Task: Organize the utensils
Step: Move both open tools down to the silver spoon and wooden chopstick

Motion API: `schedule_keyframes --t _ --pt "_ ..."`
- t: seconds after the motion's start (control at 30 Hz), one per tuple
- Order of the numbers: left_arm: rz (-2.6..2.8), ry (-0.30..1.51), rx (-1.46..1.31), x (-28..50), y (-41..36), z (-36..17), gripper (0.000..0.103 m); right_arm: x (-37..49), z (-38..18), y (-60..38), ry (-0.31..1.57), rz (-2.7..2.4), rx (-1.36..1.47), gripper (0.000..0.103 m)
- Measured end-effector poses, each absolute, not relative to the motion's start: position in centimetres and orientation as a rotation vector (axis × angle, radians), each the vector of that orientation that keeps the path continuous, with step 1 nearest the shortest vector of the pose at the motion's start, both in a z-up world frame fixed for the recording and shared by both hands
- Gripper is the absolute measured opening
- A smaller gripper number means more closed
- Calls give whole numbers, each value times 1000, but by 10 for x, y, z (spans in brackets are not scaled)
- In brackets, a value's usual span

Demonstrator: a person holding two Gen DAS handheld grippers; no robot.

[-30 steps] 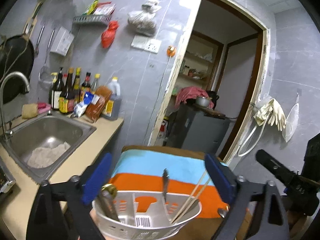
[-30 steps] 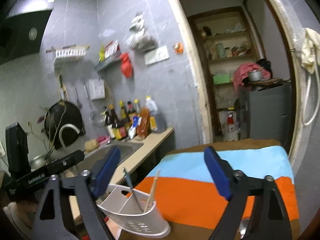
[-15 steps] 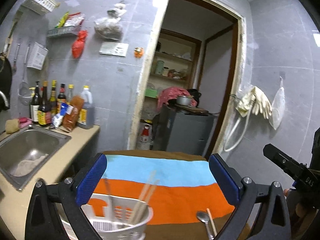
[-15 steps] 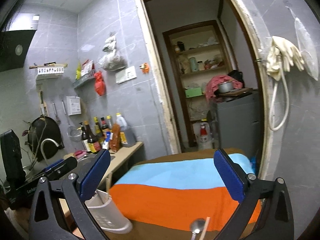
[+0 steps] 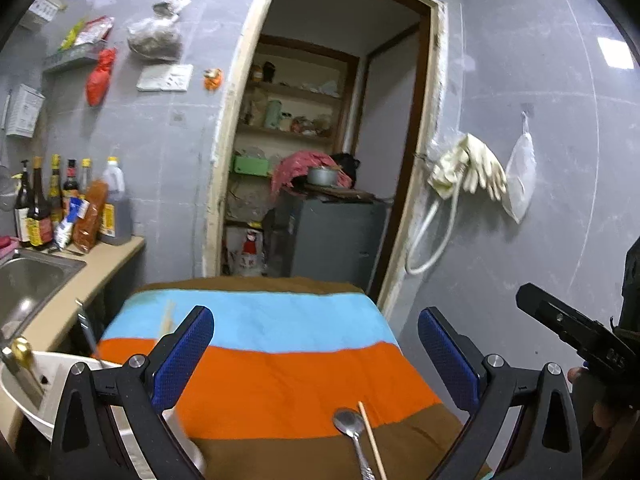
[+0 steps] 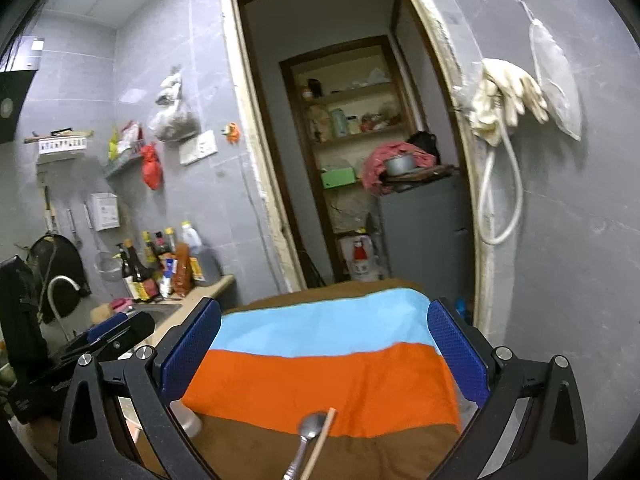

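Both claws, left (image 5: 316, 364) and right (image 6: 324, 348), are held agape and empty; several utensils, apparently, are racked in the holder (image 5: 44, 392), while spoon (image 5: 347, 420) and chopstick (image 5: 370, 436) are left on the desk (image 5: 280, 376).

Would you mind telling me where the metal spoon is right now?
The spoon lies on the brown band of the striped cloth, low in both wrist views, with a single chopstick right beside it on its right.
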State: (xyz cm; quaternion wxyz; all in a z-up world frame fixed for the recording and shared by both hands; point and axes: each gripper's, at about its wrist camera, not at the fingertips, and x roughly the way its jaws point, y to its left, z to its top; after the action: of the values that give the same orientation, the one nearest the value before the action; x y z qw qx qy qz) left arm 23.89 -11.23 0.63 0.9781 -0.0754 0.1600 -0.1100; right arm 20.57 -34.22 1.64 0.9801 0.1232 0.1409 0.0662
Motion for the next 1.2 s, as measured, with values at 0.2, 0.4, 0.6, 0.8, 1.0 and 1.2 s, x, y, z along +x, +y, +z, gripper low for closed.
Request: schedule_keyframes --t 0.2,0.4,0.6,0.8,1.0,1.2 --pt "-271 414 -138 252 -129 -16 103 210 -9 -365 363 75 243 101" --pt "-283 521 -128 263 -139 -46 103 217 -40 -383 436 64 276 101" --pt "-274 633 -124 276 -143 -76 103 228 -77 -388 531 75 312 100" --pt "-298 726 -150 283 -143 -99 99 245 -113 -382 632 138 343 66" --pt "-355 818 -191 291 -148 -121 70 267 -138 -371 707 207 355 46" --pt "-395 897 -223 302 -155 -137 44 284 -157 -350 789 277 318 34"
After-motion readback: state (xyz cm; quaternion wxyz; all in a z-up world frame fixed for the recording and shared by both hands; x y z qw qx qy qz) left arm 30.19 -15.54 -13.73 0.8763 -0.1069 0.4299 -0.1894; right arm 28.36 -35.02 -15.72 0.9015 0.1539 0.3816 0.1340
